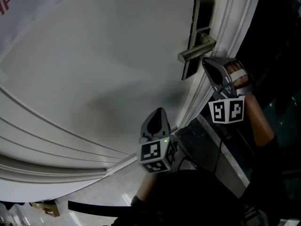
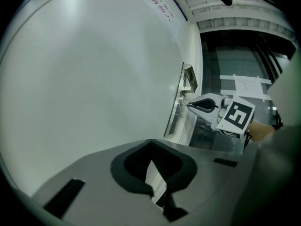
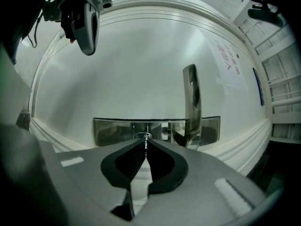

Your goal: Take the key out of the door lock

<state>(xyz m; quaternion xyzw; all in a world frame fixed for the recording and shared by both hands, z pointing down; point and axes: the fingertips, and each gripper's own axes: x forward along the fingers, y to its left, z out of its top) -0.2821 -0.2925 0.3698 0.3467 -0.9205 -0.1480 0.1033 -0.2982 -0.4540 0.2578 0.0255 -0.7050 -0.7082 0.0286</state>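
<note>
White door: one handle, one key pinched by right gripper; left gripper closed, empty.

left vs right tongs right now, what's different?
The right tongs are at the lock plate, beside the handle. The left tongs sit off the door, away from the lock. The right tongs pinch the key, while the left tongs hold nothing. Shared: both are closed.

Indoor doorway, likely office: white moulded door; steel lever handle; paper notice on glass
</note>
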